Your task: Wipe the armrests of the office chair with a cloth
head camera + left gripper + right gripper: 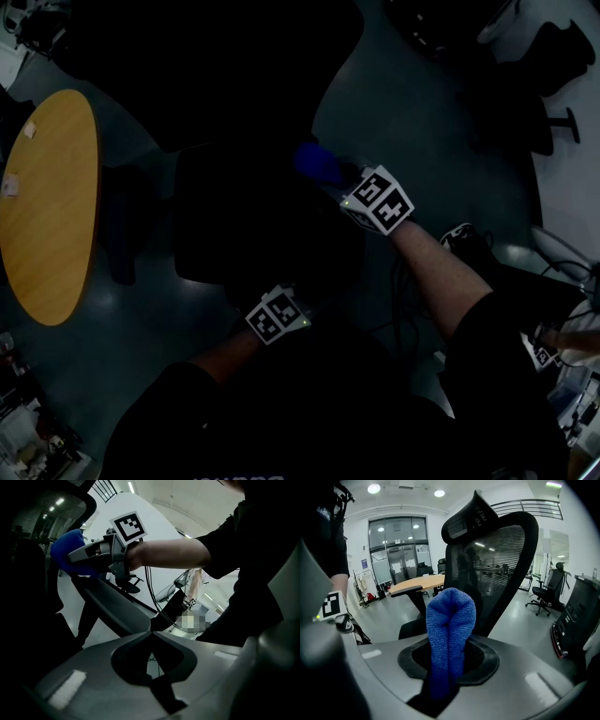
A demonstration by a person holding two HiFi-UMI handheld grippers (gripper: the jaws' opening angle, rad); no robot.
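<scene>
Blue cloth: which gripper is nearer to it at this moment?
Right. The right gripper is shut on the blue cloth. The left gripper holds nothing and sits apart from it, closer to the person's body.

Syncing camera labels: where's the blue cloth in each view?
Head view: cloth just above centre, at the tip of the right gripper.
Left gripper view: cloth upper left, held by the right gripper.
Right gripper view: cloth dead centre, clamped in the jaws.
Shared landmark: the office chair.
</scene>
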